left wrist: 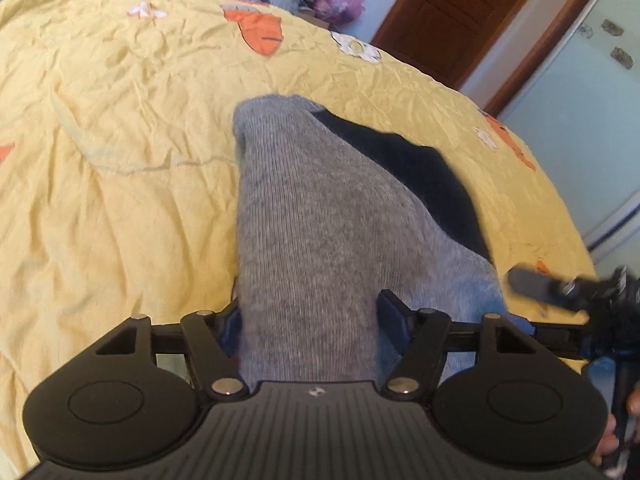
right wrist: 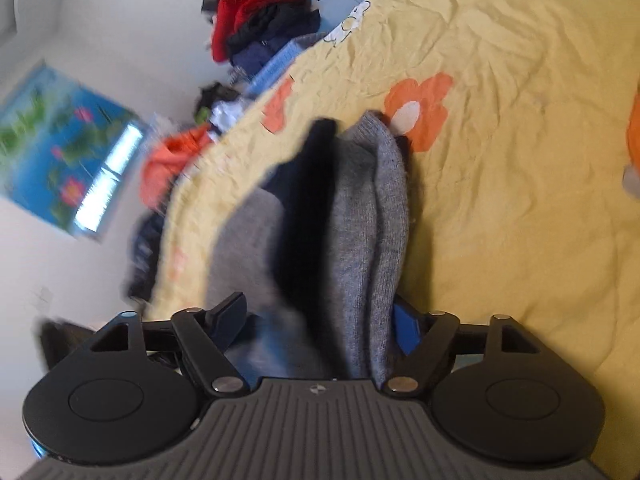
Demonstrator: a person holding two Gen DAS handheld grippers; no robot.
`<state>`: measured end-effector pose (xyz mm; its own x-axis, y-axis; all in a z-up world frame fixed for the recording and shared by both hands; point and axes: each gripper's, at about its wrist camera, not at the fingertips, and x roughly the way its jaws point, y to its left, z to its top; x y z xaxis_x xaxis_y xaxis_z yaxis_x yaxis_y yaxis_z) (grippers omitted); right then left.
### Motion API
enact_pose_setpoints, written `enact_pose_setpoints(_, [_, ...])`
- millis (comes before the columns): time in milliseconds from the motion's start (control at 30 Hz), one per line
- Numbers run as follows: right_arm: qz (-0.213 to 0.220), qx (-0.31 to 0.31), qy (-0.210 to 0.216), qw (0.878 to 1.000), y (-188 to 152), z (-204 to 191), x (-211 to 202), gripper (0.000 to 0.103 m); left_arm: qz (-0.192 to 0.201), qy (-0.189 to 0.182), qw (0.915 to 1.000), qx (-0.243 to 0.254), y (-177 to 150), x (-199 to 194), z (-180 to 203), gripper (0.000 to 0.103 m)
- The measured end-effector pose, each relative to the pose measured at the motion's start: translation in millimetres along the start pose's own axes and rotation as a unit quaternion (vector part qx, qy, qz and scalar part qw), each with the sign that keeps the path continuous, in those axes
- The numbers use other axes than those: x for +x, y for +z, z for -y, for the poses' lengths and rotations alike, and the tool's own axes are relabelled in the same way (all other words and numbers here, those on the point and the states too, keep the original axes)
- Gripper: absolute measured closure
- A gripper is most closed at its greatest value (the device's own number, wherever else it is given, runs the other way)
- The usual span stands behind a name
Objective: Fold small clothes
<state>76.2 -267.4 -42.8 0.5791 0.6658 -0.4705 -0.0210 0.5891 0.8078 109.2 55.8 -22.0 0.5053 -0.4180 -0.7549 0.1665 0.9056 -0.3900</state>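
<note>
Grey knit fabric fills the gap of the left tongs (left wrist: 310,312) in the left wrist view: it's the grey sock (left wrist: 304,216), lying lengthwise away from the cam on the yellow bedspread (left wrist: 120,120), w/ a black sock or black part (left wrist: 420,176) just beside it on the right, partly tucked under. Both pads sit right at the sock's sides; looks like a pinch across its near end, though motion blur at the left pad makes firm contact hard to confirm. Right tongs (right wrist: 320,320) in the right wrist view: jaws spread wide, left finger standing clear of the cloth, blue pad on the right touching or v. close to the grey edge. So not gripping, just straddling the bundle of grey sock (right wrist: 372,220) + black piece (right wrist: 308,200), which looks stacked in layers, i.e. partly folded.

Handling, my read: v. light, soft, floppy knit, no stiffness, so it'll droop from any hold & layers can slide apart. Not slippery, not fragile. Best hold is across the full stack at the near end or at the cuff, catching all layers at once; a corner-only pinch would prob. let the fold open. Bedspread is wrinkled & soft too, so avoid snagging it w/ the lower pad.

Clothes pile (right wrist: 260,20) at far left edge of bed.
</note>
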Motion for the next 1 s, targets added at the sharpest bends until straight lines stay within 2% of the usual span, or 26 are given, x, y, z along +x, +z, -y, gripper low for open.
enact_pose_setpoints(133, [0.001,0.029,0.03,0.999,1,9,-4,0.014,0.002,-0.004,1.0,-0.005,3,2,-3,0.036])
enact_pose_setpoints(200, [-0.006,0.004,-0.014,1.0,0,3,6,0.02,0.002,0.006,1.0,-0.002,7,6,2,0.037])
enact_pose_setpoints(233, [-0.01,-0.025,-0.037,0.999,-3,-4,12,0.036,0.004,0.014,0.9999,0.004,8,8,5,0.047])
enact_pose_setpoints(267, [-0.012,-0.055,-0.065,0.996,-5,-11,18,0.061,0.007,0.016,0.9998,0.011,9,8,7,0.061])
enact_pose_setpoints(300, [-0.02,-0.086,-0.095,0.992,-8,-19,25,0.067,0.013,0.012,0.9997,0.018,8,5,10,0.067])
enact_pose_setpoints(333, [-0.025,-0.102,-0.103,0.989,-10,-22,26,0.068,0.018,0.015,0.9993,0.028,8,1,13,0.071])
enact_pose_setpoints(400, [-0.032,-0.107,-0.102,0.988,-10,-28,24,0.071,0.027,0.027,0.9981,0.049,3,-10,20,0.073])
enact_pose_setpoints(467, [-0.031,-0.113,-0.082,0.99,-12,-35,13,0.072,0.03,0.027,0.9972,0.063,-4,-24,23,0.073])
enact_pose_setpoints(567, [-0.036,-0.11,-0.043,0.992,-22,-43,-9,0.073,0.03,0.01,0.9965,0.078,-19,-44,20,0.073])
enact_pose_setpoints(633, [-0.042,-0.108,-0.043,0.992,-29,-39,-13,0.072,0.019,0.019,0.9956,0.089,-28,-39,16,0.072])
enact_pose_setpoints(700, [-0.056,-0.115,-0.064,0.99,-37,-32,-4,0.063,0.017,0.031,0.995,0.093,-33,-29,11,0.066])
enact_pose_setpoints(733, [-0.057,-0.113,-0.076,0.989,-39,-29,0,0.056,0.022,0.029,0.9959,0.083,-33,-30,8,0.06])
enact_pose_setpoints(800, [-0.045,-0.09,-0.062,0.993,-42,-24,-6,0.043,0.018,0.025,0.9974,0.065,-33,-34,4,0.041])
enact_pose_setpoints(833, [-0.042,-0.078,-0.056,0.995,-42,-23,-12,0.035,0.017,0.023,0.9978,0.06,-37,-38,1,0.028])
enact_pose_setpoints(867, [-0.034,-0.076,-0.049,0.995,-45,-23,-21,0.027,0.021,0.018,0.9982,0.054,-43,-44,-2,0.025])
enact_pose_setpoints(900, [-0.027,-0.08,-0.044,0.995,-47,-23,-31,0.024,0.02,0.005,0.9986,0.048,-52,-50,-6,0.025])
enact_pose_setpoints(967, [-0.019,-0.086,-0.044,0.995,-54,-21,-48,0.022,0.004,-0.022,0.9994,0.028,-69,-54,-14,0.025])
enact_pose_setpoints(1000, [-0.024,-0.09,-0.047,0.995,-58,-20,-52,0.022,0.012,-0.03,0.9992,0.021,-78,-57,-17,0.024])
